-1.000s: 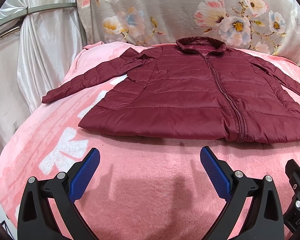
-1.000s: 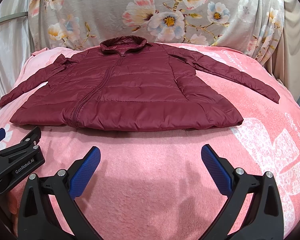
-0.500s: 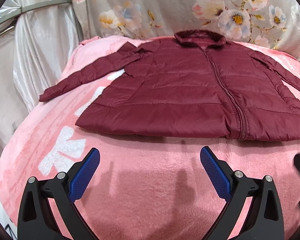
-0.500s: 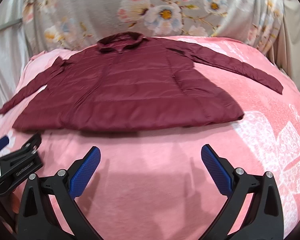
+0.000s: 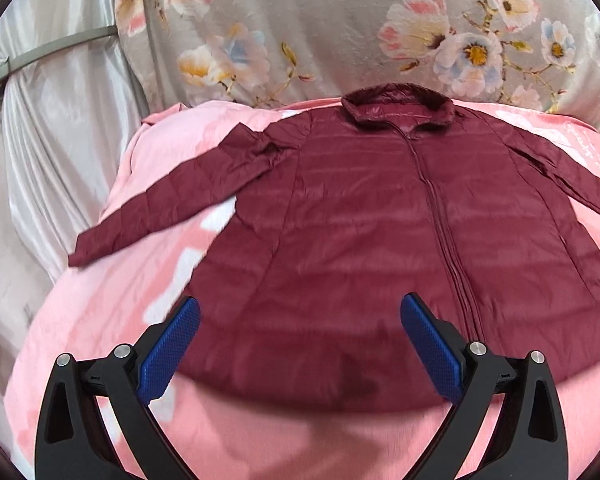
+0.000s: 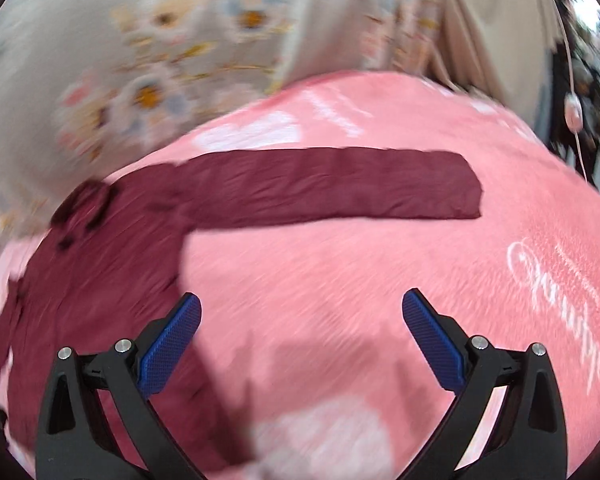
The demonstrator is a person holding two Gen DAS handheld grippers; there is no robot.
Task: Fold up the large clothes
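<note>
A maroon quilted jacket [image 5: 360, 240] lies flat and zipped on the pink blanket [image 5: 100, 320], collar away from me, both sleeves spread out. My left gripper [image 5: 300, 344] is open and empty, hovering over the jacket's bottom hem. In the right wrist view the jacket's right sleeve [image 6: 332, 188] stretches across the blanket, with the jacket's body at the left. My right gripper [image 6: 302, 344] is open and empty above bare blanket, just right of the jacket's side edge. The right wrist view is blurred by motion.
A grey floral cloth [image 5: 340, 32] hangs behind the bed. Silvery drapes [image 5: 52, 120] hang at the left beyond the blanket's edge. In the right wrist view the pink blanket [image 6: 380, 280] slopes down at the right, with a thin cord [image 6: 572, 112] beyond it.
My left gripper moved forward over the jacket's hem. My right gripper swung right and forward, now facing the right sleeve. Both stayed open.
</note>
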